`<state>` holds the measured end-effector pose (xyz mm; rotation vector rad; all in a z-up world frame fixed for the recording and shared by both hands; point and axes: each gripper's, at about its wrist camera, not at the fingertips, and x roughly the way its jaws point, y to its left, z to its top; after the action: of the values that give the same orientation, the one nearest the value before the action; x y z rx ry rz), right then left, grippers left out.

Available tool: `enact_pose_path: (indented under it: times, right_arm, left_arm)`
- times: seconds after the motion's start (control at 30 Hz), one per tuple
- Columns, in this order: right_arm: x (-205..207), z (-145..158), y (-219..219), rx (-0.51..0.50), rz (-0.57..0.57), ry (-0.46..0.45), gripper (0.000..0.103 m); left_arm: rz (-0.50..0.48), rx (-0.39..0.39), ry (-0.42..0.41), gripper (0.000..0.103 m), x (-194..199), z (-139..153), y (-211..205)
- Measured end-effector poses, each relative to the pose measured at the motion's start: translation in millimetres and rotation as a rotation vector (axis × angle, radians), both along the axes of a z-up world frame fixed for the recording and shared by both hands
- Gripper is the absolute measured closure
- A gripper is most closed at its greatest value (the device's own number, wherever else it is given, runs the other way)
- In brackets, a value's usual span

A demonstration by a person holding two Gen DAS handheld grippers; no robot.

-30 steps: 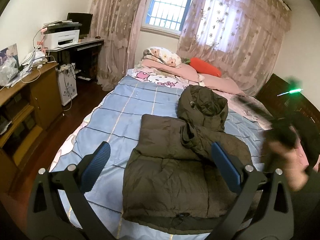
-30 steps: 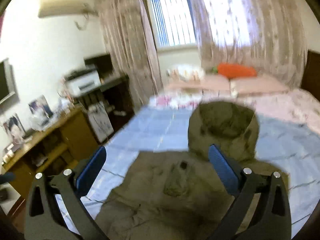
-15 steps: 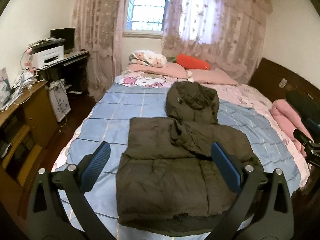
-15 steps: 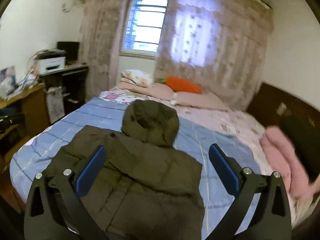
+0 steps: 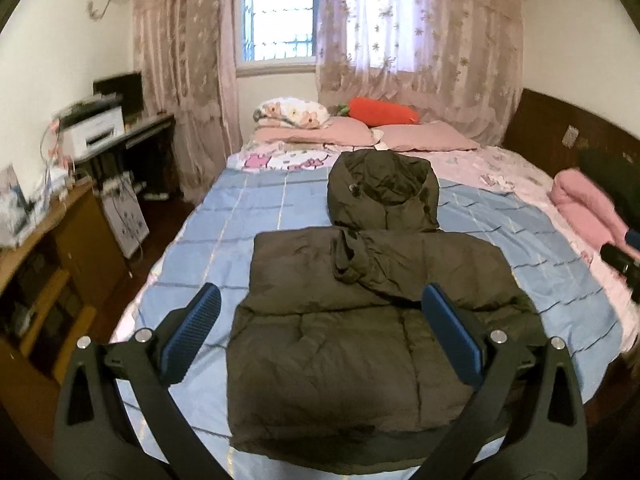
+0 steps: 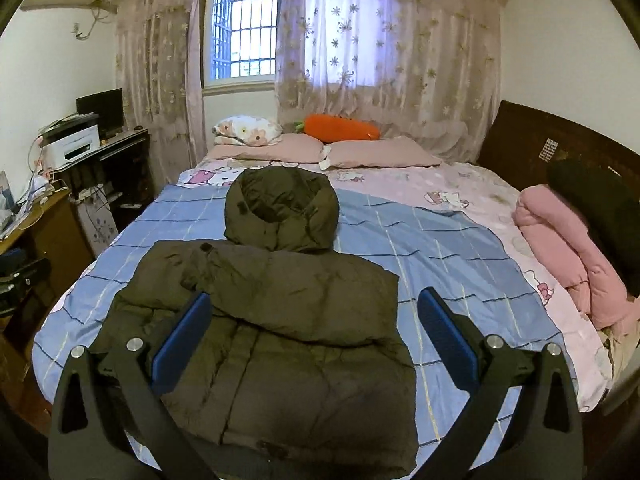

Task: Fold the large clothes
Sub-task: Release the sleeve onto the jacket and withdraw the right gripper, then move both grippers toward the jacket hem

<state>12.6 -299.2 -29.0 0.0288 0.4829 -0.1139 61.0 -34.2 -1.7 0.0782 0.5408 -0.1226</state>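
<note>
A dark olive hooded puffer jacket (image 5: 352,320) is laid flat on the blue checked bedspread (image 5: 248,216) near the foot of the bed, its hood (image 6: 282,210) stretched toward the pink pillows (image 6: 376,154) and both sleeves folded across its body. The left gripper (image 5: 320,332) and the right gripper (image 6: 316,334) are held above the jacket, jaws spread wide with nothing between them. A pink folded garment (image 6: 568,252) is seen at the bed's right edge.
</note>
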Motion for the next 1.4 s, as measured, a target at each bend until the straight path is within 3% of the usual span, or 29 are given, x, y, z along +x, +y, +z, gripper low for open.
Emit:
enact_pose_path:
  times: [0.43, 0.67, 0.87, 1.03, 1.17, 1.3, 1.4]
  right_arm:
    - [5.2, -7.5, -0.1, -0.023, 0.000, 0.030, 0.001]
    - [28.6, 1.8, 2.3, -0.062, 0.041, 0.035, 0.001]
    - [89.9, 32.9, -14.8, -0.054, 0.081, 0.063, 0.001]
    - [171.8, 48.0, -47.5, 0.065, 0.094, 0.097, 0.001]
    - [250.2, 40.2, -61.6, 0.118, 0.074, 0.203, 0.001]
    - [318.5, 29.8, -73.3, 0.122, 0.009, 0.232, 0.001]
    - [374.7, 11.9, -82.4, 0.165, 0.000, 0.289, 0.001]
  left_arm:
    - [-0.011, -0.035, 0.031, 0.002, 7.3, -1.8, 9.0]
    - [-0.030, 0.023, 0.082, 0.002, 39.6, -5.4, 3.6]
    - [-0.071, 0.018, 0.201, 0.002, 123.5, 6.4, -4.2]
    - [-0.083, 0.034, 0.247, 0.002, 213.5, 20.1, -26.4]
    - [-0.094, 0.020, 0.288, 0.002, 282.1, 22.7, -46.3]
    - [-0.081, -0.046, 0.354, 0.002, 357.2, 14.7, -62.1]
    - [-0.053, -0.019, 0.381, 0.002, 410.6, -1.1, -75.2]
